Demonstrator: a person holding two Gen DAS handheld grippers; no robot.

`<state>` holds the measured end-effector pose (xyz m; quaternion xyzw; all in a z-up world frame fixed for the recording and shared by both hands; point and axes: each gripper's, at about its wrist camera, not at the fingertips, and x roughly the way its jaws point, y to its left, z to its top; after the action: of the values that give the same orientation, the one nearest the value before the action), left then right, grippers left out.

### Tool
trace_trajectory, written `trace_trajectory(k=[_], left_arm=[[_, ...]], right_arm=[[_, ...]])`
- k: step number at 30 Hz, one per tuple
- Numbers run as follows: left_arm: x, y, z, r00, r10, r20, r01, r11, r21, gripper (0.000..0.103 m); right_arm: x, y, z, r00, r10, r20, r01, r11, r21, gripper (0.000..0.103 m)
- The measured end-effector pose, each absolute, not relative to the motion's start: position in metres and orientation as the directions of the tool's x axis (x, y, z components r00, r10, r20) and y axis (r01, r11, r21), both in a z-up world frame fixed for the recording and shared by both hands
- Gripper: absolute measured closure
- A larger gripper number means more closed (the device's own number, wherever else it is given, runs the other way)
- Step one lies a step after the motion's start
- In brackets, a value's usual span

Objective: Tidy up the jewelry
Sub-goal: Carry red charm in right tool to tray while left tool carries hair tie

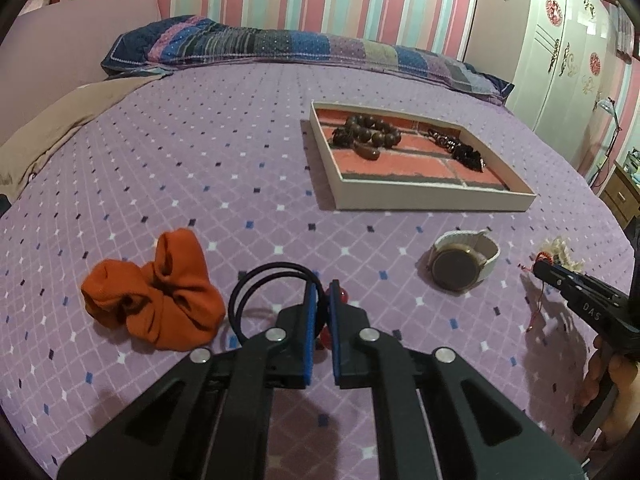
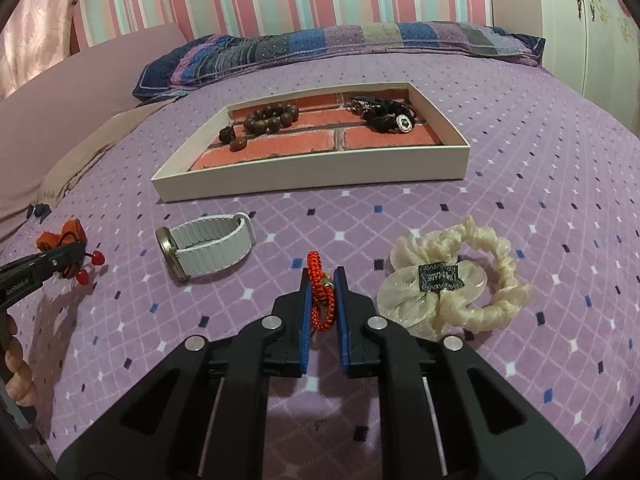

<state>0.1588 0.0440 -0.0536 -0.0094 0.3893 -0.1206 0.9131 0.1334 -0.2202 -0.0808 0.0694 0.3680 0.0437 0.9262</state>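
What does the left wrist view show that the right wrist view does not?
Only the left wrist view shows the black hair tie loop and the watch's round face. Only the right wrist view shows the whole cream scrunchie and the red braided cord between the right gripper jaws. Both show the tray, the wooden bead bracelet and the orange scrunchie.

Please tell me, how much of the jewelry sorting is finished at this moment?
Partly done. The tray already holds a wooden bead bracelet and a black bracelet. In hand: the right gripper is shut on a red braided bracelet, and the left gripper is shut on a black hair tie with red beads. Left on the bed: the watch, cream scrunchie and orange scrunchie.
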Motion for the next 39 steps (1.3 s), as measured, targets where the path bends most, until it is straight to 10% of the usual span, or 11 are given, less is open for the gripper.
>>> trace_trajectory(k=[39], left_arm=[[0.267, -0.031, 0.011, 0.698, -0.294, -0.652, 0.304, 0.947, -0.101, 0.096]], right_arm=[[0.251, -0.249, -0.007, 0.764, 0.157, -0.626, -0.067, 0.984, 0.165, 0.092]])
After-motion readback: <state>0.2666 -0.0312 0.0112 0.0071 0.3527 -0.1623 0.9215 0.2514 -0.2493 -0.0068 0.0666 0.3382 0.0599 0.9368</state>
